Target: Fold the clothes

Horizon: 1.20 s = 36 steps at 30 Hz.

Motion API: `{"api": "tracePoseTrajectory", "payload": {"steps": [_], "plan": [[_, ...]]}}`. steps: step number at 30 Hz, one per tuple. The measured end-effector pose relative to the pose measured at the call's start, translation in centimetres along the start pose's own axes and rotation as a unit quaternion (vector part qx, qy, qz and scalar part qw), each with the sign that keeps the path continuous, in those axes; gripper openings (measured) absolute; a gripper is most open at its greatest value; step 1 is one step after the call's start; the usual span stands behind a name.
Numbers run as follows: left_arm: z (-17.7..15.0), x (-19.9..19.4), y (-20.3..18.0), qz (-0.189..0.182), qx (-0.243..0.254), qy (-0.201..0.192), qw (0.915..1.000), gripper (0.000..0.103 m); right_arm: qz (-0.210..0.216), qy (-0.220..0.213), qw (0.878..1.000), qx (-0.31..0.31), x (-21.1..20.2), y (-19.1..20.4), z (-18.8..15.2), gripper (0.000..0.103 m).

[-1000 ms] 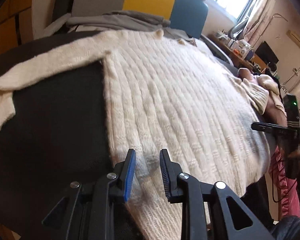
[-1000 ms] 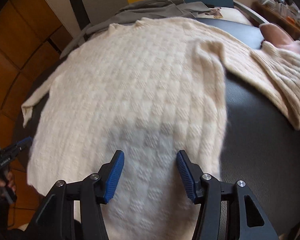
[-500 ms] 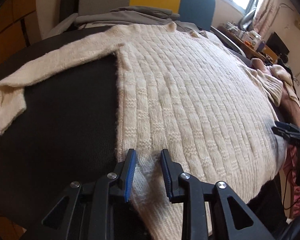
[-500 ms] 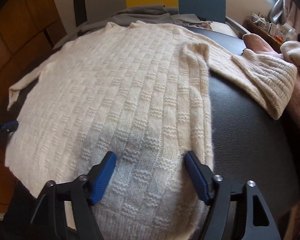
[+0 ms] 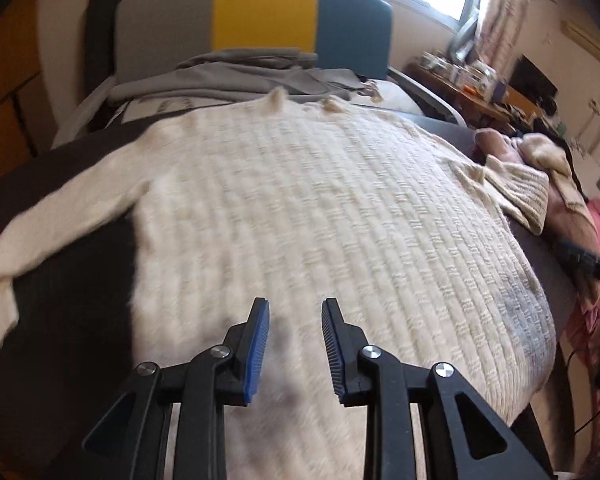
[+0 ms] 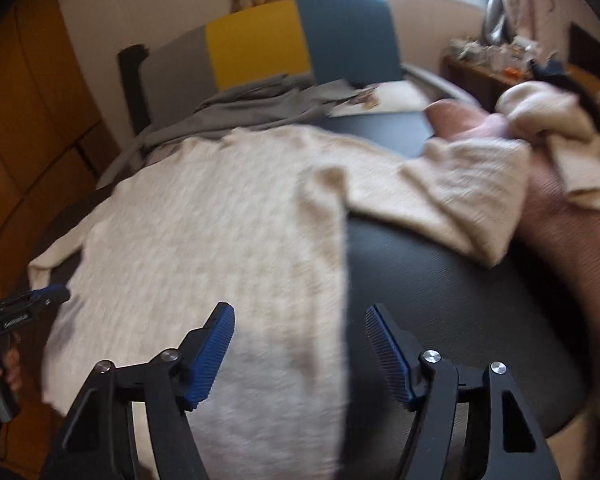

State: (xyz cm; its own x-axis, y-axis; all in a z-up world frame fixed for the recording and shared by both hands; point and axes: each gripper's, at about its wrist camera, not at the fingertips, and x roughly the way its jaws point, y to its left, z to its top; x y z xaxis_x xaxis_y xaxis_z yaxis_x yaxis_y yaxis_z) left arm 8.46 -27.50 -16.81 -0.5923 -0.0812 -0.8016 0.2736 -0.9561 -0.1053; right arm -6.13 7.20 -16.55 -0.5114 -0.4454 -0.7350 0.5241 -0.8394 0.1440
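A cream knitted sweater [image 5: 320, 220] lies flat, back up, on a dark padded surface [image 5: 60, 300], sleeves spread to both sides. It also shows in the right wrist view [image 6: 220, 240]. My left gripper [image 5: 294, 312] is open and empty, hovering over the sweater's lower hem. My right gripper [image 6: 300, 316] is open wide and empty, above the sweater's right side edge, where cloth meets the dark surface [image 6: 440, 280]. The right sleeve [image 6: 440, 196] ends near a pile of clothes.
Grey clothes [image 5: 240, 76] lie folded at the far end before a grey, yellow and teal backrest [image 5: 260, 16]. A pile of cream and pink clothes [image 6: 552, 132] sits at the right. A cluttered desk [image 5: 472, 80] stands by the window. Wooden cabinets [image 6: 28, 120] are at the left.
Both grippers have pulled back and lifted from the hem. The right gripper has swung right toward the sweater's side edge and opened wider. The left gripper's jaws have spread a little.
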Motion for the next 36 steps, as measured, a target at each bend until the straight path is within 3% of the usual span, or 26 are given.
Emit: {"api": "tracePoseTrajectory", "payload": {"steps": [3, 7, 10, 14, 22, 26, 31, 36], "plan": [[2.0, 2.1, -2.8, -0.016, 0.036, 0.002, 0.9992, 0.027, -0.053, -0.014, 0.998, 0.005, 0.7, -2.6, 2.8, 0.052], [3.4, 5.3, -5.0, -0.036, 0.050, 0.025, 0.9978, 0.027, -0.092, -0.006, 0.996, 0.005, 3.7, -5.6, 6.8, 0.049], [3.7, 7.6, -6.1, -0.046, 0.055, 0.045, 0.9964, 0.027, -0.097, 0.018, 0.995, -0.010, 7.1, -6.4, 9.0, 0.049], [4.1, 8.4, -6.3, -0.054, 0.062, 0.041, 0.9958, 0.028, -0.103, 0.050, 0.993, -0.026, 11.7, -7.5, 11.1, 0.048], [3.8, 8.4, -5.6, -0.072, 0.047, 0.030, 0.9958, 0.029, -0.110, 0.075, 0.991, -0.003, 15.7, -10.5, 11.6, 0.044], [3.6, 8.3, -5.9, -0.070, 0.046, 0.024, 0.9962, 0.035, -0.115, 0.068, 0.991, 0.002, 15.5, -10.8, 11.2, 0.022], [3.3, 8.3, -6.3, -0.064, 0.055, 0.017, 0.9962, 0.038, -0.111, 0.067, 0.991, 0.021, 15.2, -11.2, 11.1, 0.016], [3.6, 8.3, -5.8, -0.077, 0.034, 0.028, 0.9961, 0.038, -0.093, 0.063, 0.993, 0.044, 14.7, -11.5, 11.4, 0.009]]}}
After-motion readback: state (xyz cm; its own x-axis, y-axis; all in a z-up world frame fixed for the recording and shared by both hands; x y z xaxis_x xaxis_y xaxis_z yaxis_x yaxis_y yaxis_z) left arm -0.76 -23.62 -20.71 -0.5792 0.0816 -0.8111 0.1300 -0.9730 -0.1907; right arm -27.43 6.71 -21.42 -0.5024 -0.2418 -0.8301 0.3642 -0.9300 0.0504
